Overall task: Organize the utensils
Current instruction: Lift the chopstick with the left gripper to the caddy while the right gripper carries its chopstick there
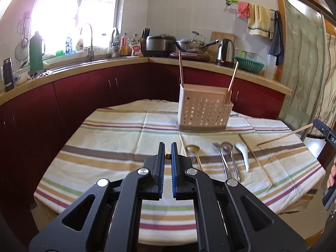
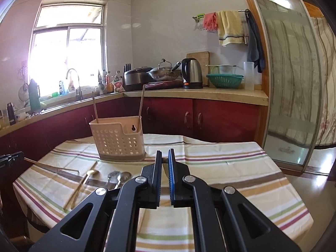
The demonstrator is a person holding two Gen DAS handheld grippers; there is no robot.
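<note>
A beige perforated utensil basket [image 1: 203,111] stands on the striped tablecloth with two chopsticks [image 1: 181,69] upright in it; it also shows in the right wrist view [image 2: 118,140]. My left gripper [image 1: 167,154] is shut on a chopstick [image 1: 167,154], whose end shows between the pads. My right gripper [image 2: 165,160] is shut on another chopstick [image 2: 165,160]; from the left view that chopstick [image 1: 283,136] slants down to the cloth. On the cloth lie a gold spoon [image 1: 194,152], metal tongs [image 1: 227,159], a white ceramic spoon [image 1: 243,153] and loose chopsticks [image 1: 255,157].
The table [image 1: 117,138] stands close to red cabinets [image 1: 94,92] on the left and back. The counter holds a kettle [image 1: 225,51], wok, rice cooker and green colander. A glass sliding door [image 2: 294,73] is at the right.
</note>
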